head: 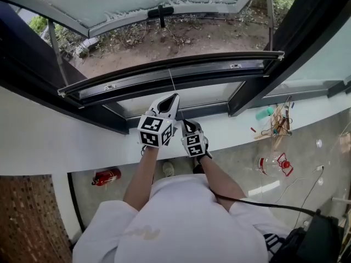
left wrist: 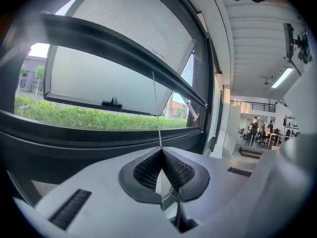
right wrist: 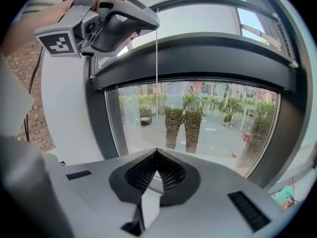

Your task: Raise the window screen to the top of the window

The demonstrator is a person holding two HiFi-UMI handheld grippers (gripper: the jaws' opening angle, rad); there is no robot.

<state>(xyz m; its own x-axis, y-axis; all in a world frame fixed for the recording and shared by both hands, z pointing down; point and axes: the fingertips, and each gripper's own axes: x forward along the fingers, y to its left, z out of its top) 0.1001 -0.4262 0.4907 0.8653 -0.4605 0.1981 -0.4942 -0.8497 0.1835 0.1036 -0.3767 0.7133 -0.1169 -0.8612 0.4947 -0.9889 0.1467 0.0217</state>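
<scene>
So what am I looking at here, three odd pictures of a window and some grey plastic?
No robot here: a person stands at a white window sill with a hand-held gripper in each hand. One picture comes from a camera on their head, looking down; the other two come from cameras riding on each one, looking along its jaws. The left hand-held gripper and the right hand-held gripper are both shut on a thin white pull cord, left above right. The cord runs up to the dark bar of the grey mesh window screen.
</scene>
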